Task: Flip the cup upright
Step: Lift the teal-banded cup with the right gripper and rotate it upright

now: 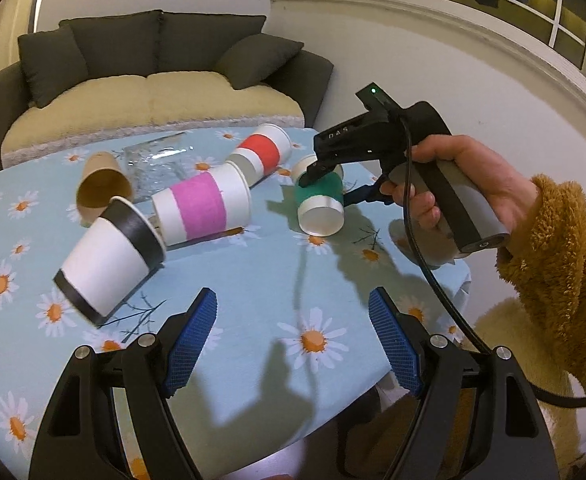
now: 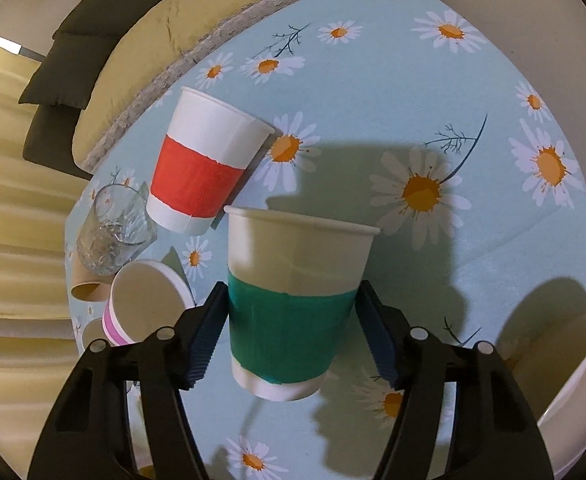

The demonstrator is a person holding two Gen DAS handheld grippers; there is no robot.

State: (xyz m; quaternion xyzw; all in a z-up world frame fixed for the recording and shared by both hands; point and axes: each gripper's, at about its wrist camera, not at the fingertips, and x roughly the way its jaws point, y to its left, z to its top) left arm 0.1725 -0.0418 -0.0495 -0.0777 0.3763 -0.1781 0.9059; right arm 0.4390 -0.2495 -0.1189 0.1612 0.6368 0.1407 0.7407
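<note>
A white paper cup with a green band [image 2: 293,320] is gripped between the blue pads of my right gripper [image 2: 293,332], tilted and held just above the daisy tablecloth [image 2: 453,100]. In the left wrist view the same green-banded cup [image 1: 320,204] shows at the right gripper's [image 1: 325,178] tip, base toward the camera. My left gripper [image 1: 293,312] is open and empty above the near part of the table. A black-banded cup [image 1: 109,256] lies on its side to its left.
A pink-banded cup [image 1: 203,210], a red-banded cup [image 1: 263,152], a brown cup [image 1: 101,184] and a clear glass [image 1: 155,164] lie on their sides on the table. A white bowl [image 2: 573,400] sits at the right. A sofa [image 1: 153,80] stands behind the table.
</note>
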